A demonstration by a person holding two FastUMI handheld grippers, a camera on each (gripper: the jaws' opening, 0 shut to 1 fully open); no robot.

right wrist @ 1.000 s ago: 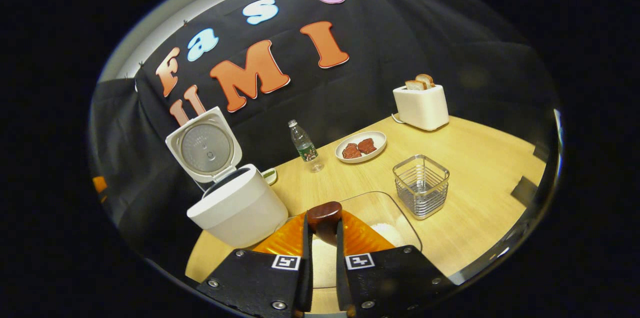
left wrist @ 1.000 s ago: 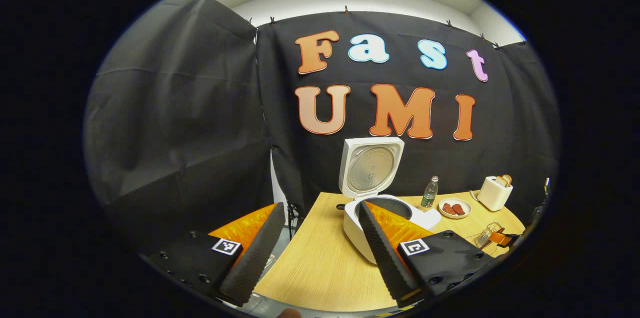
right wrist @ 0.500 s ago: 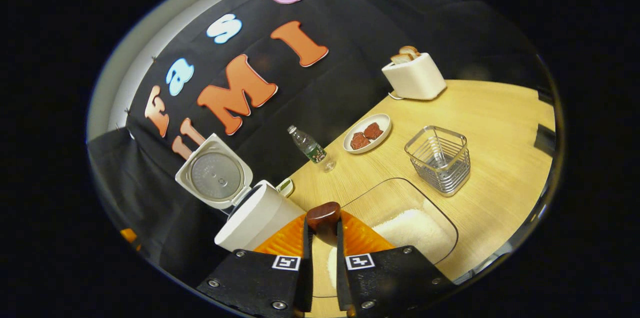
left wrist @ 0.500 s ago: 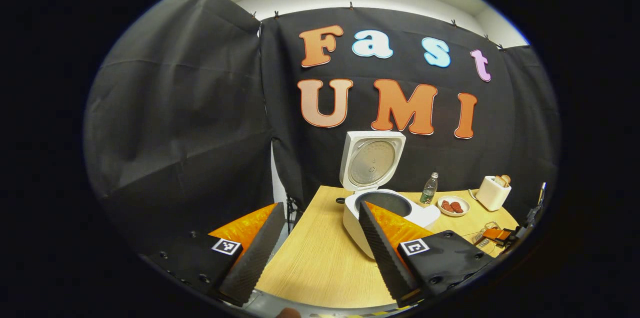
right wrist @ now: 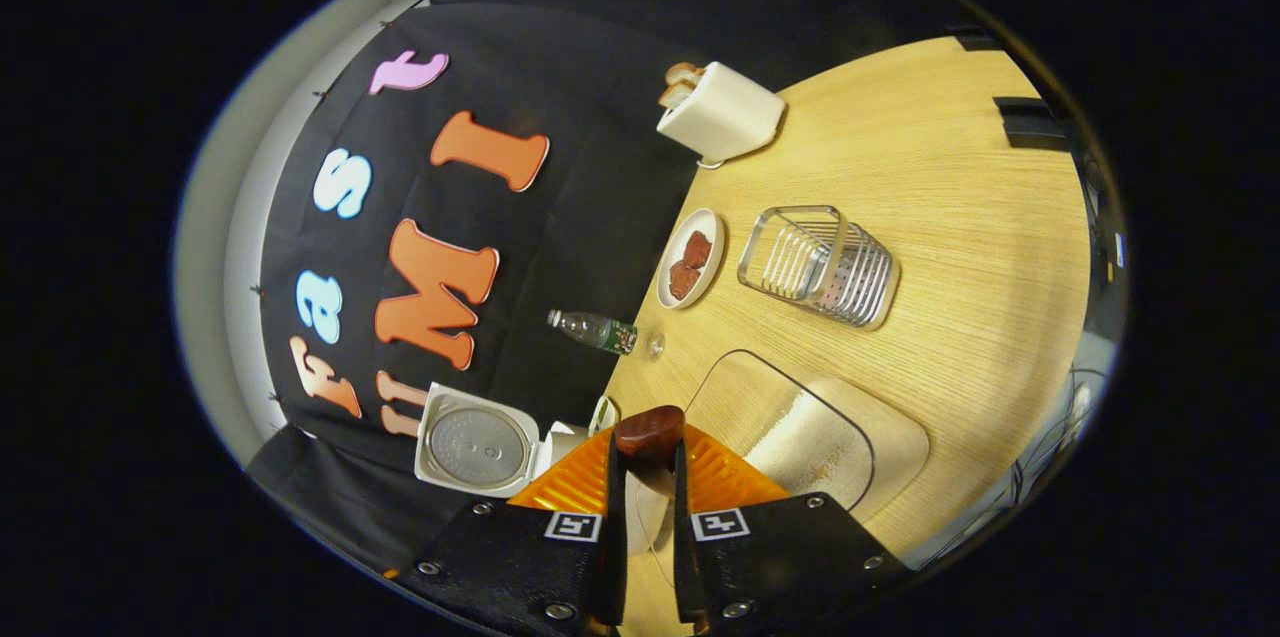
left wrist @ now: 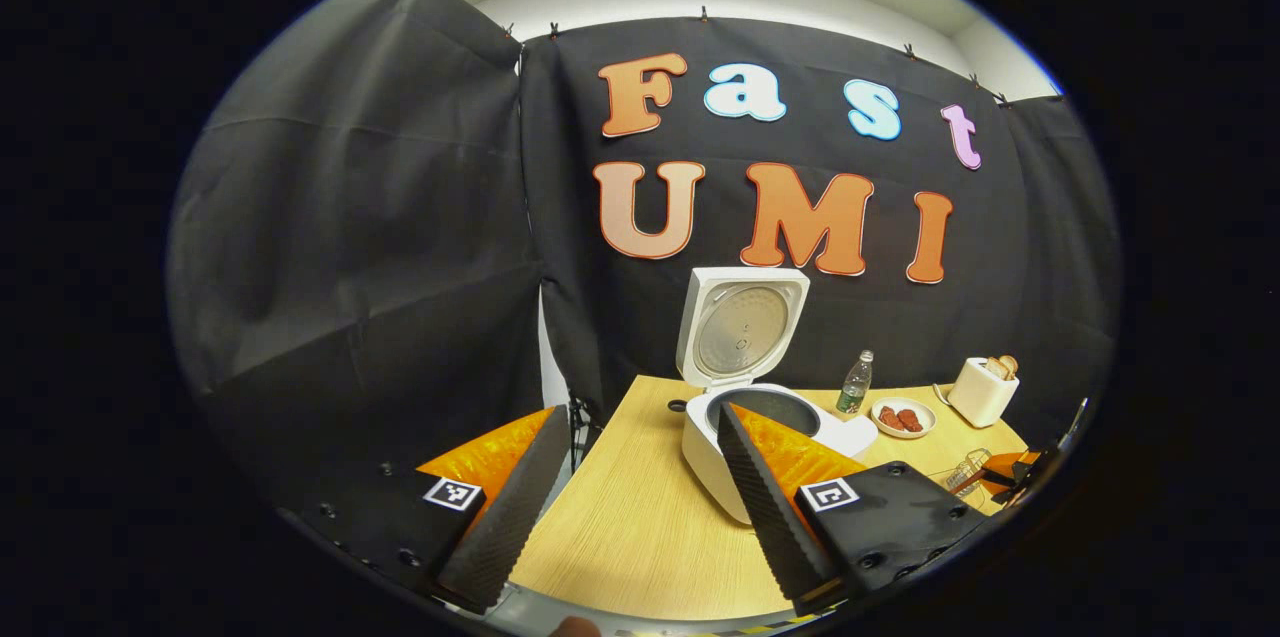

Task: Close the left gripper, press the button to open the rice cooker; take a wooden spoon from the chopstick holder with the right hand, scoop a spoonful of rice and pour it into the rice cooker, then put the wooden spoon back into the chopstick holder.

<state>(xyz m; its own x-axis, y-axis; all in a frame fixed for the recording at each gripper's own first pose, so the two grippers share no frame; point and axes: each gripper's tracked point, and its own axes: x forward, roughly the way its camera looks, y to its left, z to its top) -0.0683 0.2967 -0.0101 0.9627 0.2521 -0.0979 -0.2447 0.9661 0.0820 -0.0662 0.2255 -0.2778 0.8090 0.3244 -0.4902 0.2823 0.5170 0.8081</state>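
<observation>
The white rice cooker (left wrist: 715,452) stands open on the table, lid (left wrist: 740,327) upright; its lid (right wrist: 475,442) also shows low left in the right gripper view. My left gripper (left wrist: 640,487) is open and holds nothing, short of the cooker. My right gripper (right wrist: 648,462) is shut on the dark wooden spoon handle (right wrist: 650,432), and its view is rolled steeply to the left. The spoon's bowl is hidden. Beyond the fingers lies a clear glass dish (right wrist: 900,427) with white rice (right wrist: 805,432). The wire chopstick holder (right wrist: 822,265) stands past the dish, apart from my gripper.
A small plate of brown food (right wrist: 688,260), a water bottle (right wrist: 597,330) and a white toaster with bread (right wrist: 718,114) sit along the back of the wooden table (right wrist: 960,177). Black cloth walls close the booth behind and to the left.
My right gripper has rolled strongly leftward with the spoon in it, so its view is tilted over. The left gripper has barely shifted.
</observation>
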